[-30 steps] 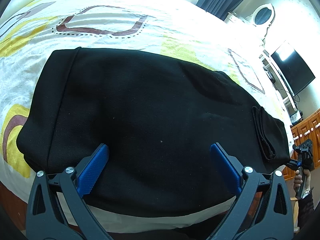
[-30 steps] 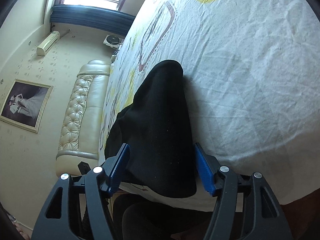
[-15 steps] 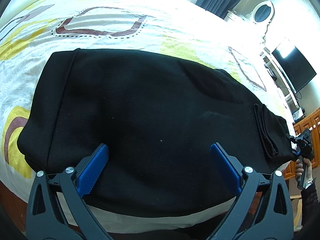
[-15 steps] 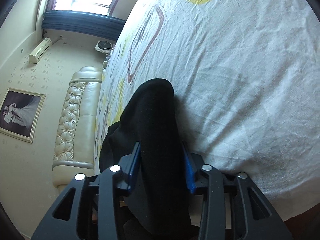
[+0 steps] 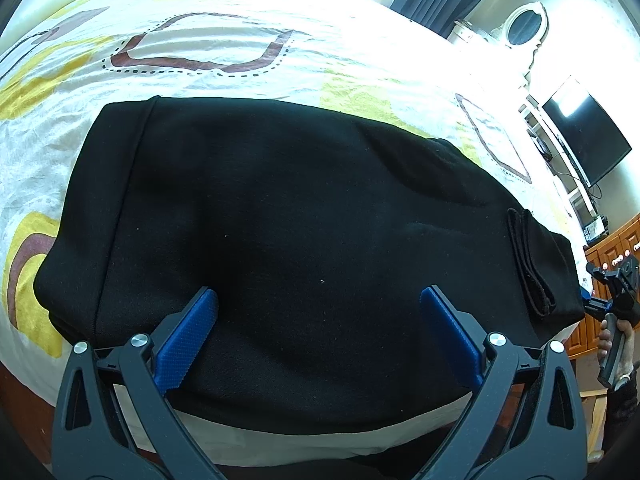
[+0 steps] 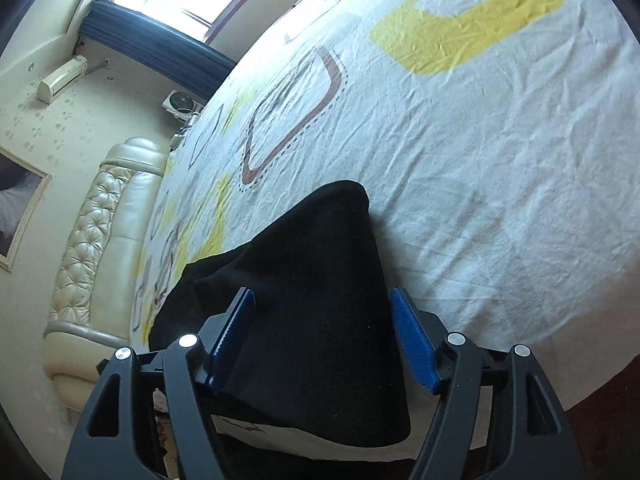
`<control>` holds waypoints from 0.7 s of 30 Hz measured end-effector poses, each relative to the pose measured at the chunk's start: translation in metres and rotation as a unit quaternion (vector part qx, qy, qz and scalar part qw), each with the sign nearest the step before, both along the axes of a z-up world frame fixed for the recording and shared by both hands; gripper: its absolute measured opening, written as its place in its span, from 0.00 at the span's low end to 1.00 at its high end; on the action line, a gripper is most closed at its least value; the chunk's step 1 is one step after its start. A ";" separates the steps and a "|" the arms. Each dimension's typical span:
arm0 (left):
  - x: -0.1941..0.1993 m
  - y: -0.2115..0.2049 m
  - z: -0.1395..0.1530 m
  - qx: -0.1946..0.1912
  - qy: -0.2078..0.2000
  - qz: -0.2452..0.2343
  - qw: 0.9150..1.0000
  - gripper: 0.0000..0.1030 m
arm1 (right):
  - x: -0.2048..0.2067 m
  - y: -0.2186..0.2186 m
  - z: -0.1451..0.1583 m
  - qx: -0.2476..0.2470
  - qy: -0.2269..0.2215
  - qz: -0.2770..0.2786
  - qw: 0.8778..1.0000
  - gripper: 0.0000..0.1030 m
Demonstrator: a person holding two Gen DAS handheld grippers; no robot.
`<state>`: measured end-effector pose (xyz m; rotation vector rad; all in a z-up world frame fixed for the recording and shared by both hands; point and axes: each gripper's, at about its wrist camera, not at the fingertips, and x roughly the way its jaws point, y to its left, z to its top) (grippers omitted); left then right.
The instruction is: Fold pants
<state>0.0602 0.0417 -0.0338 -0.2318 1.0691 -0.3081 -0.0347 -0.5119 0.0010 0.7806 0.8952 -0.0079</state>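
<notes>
Black pants lie folded lengthwise across the near edge of a bed with a white, yellow and brown patterned sheet. My left gripper is open above the middle of the pants, near their front edge, holding nothing. In the right wrist view the leg end of the pants lies between the blue pads of my right gripper, which is open around the cloth without clamping it. The right gripper also shows at the far right of the left wrist view, at the leg end.
A padded cream headboard stands at the left of the bed. A window with dark curtains is behind it. A wall TV, a white dresser with a round mirror and wooden cabinets stand beyond the bed's right side.
My right gripper closed on the leg end half a second ago and has opened again, with the view tilted up over the bed. The left gripper has stayed open and still.
</notes>
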 end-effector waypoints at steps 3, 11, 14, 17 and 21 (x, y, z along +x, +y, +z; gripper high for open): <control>0.000 0.001 0.001 -0.001 0.001 -0.003 1.000 0.98 | -0.006 0.022 0.018 -0.035 -0.020 -0.018 0.999 0.70; 0.005 0.034 0.011 -0.105 0.022 0.020 0.994 0.98 | -0.009 0.072 0.029 -0.048 -0.041 -0.002 0.998 0.71; 0.007 0.068 0.016 -0.160 0.025 0.060 0.985 0.98 | -0.011 0.085 0.031 -0.054 -0.046 0.011 0.997 0.71; 0.006 0.107 0.024 -0.202 0.003 0.101 0.974 0.98 | -0.010 0.096 0.032 -0.063 -0.043 0.025 0.997 0.71; 0.002 0.152 0.019 -0.236 -0.004 0.133 0.962 0.97 | -0.008 0.106 0.026 -0.066 -0.033 0.039 0.997 0.71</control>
